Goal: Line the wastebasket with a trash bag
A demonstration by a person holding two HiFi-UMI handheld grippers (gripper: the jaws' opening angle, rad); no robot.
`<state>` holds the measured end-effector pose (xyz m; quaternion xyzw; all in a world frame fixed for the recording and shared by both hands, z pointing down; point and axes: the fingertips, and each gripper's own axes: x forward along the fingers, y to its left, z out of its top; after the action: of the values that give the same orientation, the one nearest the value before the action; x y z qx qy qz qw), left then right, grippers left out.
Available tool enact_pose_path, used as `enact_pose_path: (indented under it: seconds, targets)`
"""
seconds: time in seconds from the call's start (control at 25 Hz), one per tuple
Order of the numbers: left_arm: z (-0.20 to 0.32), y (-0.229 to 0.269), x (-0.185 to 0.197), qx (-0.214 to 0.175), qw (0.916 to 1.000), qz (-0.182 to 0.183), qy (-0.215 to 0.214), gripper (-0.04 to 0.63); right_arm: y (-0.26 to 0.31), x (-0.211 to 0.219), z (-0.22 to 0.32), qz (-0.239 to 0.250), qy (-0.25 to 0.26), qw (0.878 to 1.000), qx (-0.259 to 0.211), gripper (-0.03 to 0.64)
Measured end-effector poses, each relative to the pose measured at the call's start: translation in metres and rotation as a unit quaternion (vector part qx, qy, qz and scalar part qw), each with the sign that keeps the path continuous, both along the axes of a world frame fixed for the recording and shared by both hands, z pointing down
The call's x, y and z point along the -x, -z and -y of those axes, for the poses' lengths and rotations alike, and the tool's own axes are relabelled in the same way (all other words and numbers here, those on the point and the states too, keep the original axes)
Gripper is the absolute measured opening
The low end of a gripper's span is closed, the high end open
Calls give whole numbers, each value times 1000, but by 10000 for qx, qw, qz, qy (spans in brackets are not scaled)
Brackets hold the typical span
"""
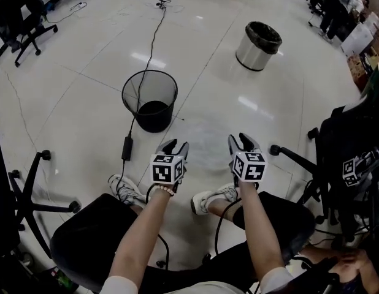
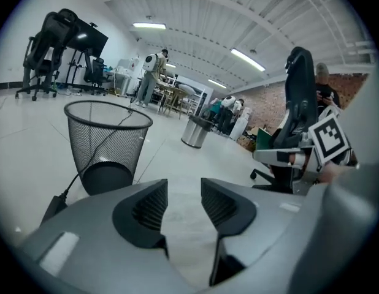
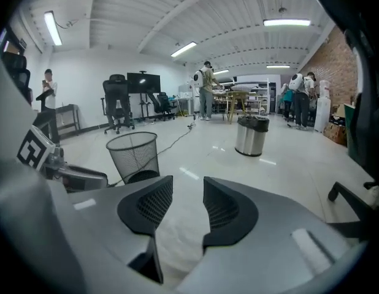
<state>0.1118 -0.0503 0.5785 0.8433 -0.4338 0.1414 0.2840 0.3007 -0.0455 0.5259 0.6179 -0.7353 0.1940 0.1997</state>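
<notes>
Glossy white floor (image 1: 85, 54) filled most of the head view.

Black wire-mesh wastebasket (image 1: 149, 100) stood upright on the floor, ahead of the left tongs and a little to their left. It was unlined, with bare mesh walls and a dark solid base. The same wastebasket showed upright in the left gripper view (image 2: 108, 143) and in the right gripper view (image 3: 133, 155).

Round steel bin with a black liner (image 1: 258, 46) stood farther off to the right, well apart from the wastebasket.

Thin translucent trash bag (image 1: 205, 143) lay flat on the floor, just right of the wastebasket's base. It lay in front of both tongs and was not inside the basket.

Left tongs (image 1: 175, 146) were held above the floor near the bag's left edge. In their own view (image 2: 183, 195) the jaws stood apart, released, with only floor showing through the gap.

Right tongs (image 1: 241, 138) were held near the bag's right edge. Their jaws (image 3: 180, 195) were likewise apart and gripped nothing; pale floor or bag showed beyond the gap, and I could not tell which.

Black cable (image 1: 154, 35) ran across the floor past the wastebasket to a small black adapter block (image 1: 126, 147).
</notes>
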Motion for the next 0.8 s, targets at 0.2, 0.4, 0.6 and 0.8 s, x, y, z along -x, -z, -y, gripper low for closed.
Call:
enact_pose_path:
  seconds: [0.2,0.4,0.6,0.8]
  targets:
    - [30,-75,4,351,9974,630,10,243,-91,-38,23,-103,-192,9960,867,230]
    - [55,-133,17,818,9939,732,138,323,-163,-55,35,-46,-176,9846,1737,290]
    - [66,-171,9,1212,9904,658,-87,413,-226,-54,39,-328,17,9677,2500,314]
    - [57,-184,-25,1493,9821,708,-902,148,-233,-63,59,-872,-131,9659,2433,2]
